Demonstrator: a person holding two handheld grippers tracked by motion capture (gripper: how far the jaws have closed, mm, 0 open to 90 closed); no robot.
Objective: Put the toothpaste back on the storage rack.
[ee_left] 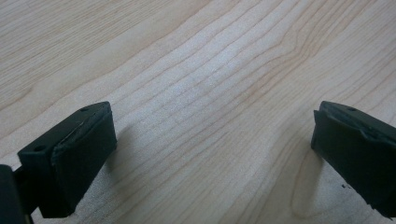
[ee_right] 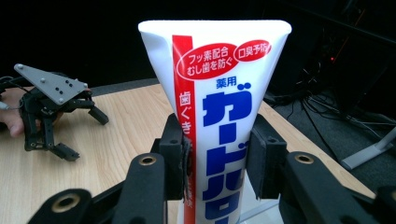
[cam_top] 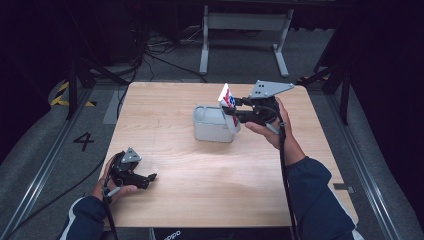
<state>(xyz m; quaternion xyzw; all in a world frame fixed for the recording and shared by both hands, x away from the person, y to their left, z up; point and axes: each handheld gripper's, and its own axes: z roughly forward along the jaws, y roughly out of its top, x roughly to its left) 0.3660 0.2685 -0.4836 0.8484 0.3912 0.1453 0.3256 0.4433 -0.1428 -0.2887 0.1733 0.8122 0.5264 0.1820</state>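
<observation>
A white toothpaste tube (ee_right: 219, 102) with a red stripe and blue lettering stands upright, flat end up, and my right gripper (ee_right: 217, 158) is shut on its middle. From the high view the tube (cam_top: 227, 97) sits over the right end of a grey box (cam_top: 212, 124) near the table's centre, with my right gripper (cam_top: 239, 107) reaching in from the right. My left gripper (cam_top: 150, 180) rests low at the table's front left, held in a hand. Its jaws stand wide apart over bare wood (ee_left: 210, 102), nothing between them.
The wooden table (cam_top: 200, 185) is bare around the box. My left gripper (ee_right: 51, 112) lies far off in the right gripper view. Beyond the table's far edge stand a white frame's legs (cam_top: 245, 30) and floor cables (cam_top: 155, 50).
</observation>
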